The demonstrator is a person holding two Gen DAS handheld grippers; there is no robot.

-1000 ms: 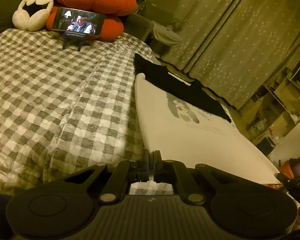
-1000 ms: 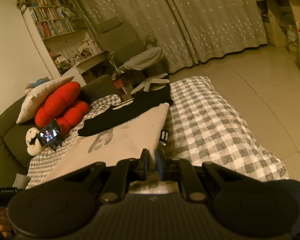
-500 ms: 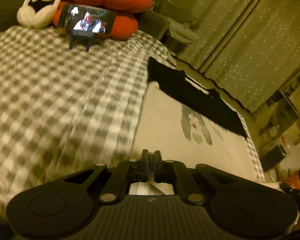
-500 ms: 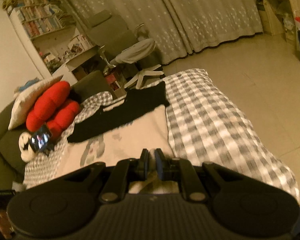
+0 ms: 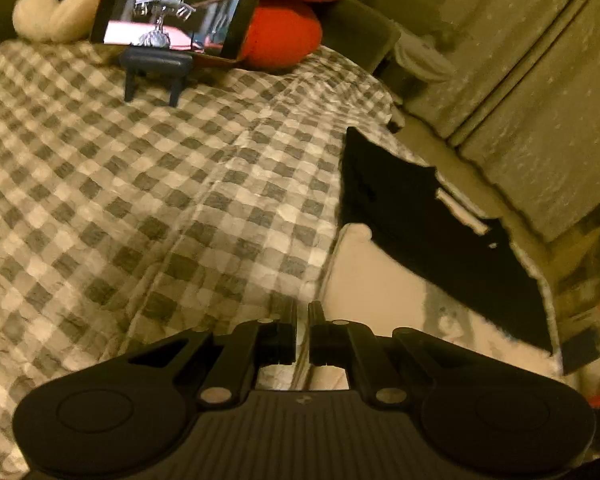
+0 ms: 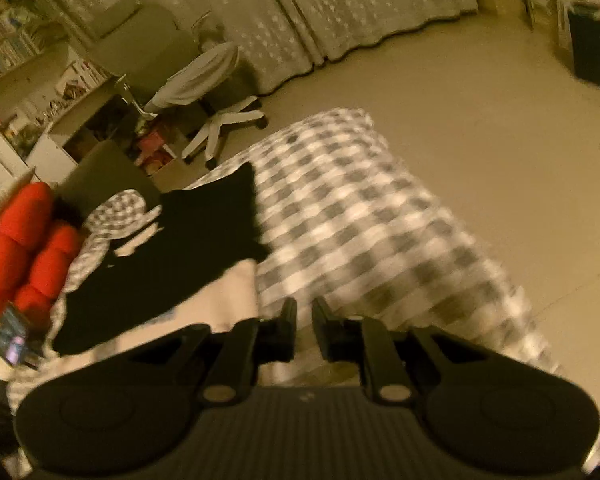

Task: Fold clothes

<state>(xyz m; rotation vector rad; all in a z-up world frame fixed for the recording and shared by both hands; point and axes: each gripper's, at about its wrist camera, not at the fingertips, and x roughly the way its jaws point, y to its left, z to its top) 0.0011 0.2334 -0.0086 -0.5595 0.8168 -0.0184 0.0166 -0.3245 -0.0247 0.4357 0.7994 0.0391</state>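
Garments on the checked bedspread (image 5: 148, 200): two, one cream shirt (image 5: 380, 280) and one black garment (image 5: 440, 236) lying across its far end. Grippers: two. Left gripper (image 5: 302, 322) nearly closed over the cream shirt's near edge, cloth showing through the slit between the jaws; firm clamp or not, cannot tell. Right gripper (image 6: 304, 320) likewise almost together at the opposite edge, blurred, hold unclear. Cushions: one red (image 5: 280, 20), one white (image 5: 48, 12). Phone (image 5: 172, 16) on a stand seen large from the left wrist, tiny from the right. Only from the right wrist: office chair (image 6: 220, 100), bookshelf (image 6: 12, 40), bare floor (image 6: 480, 120). Compared with a second ago: both grippers carried forward, less cream cloth ahead, phone and black garment closer.
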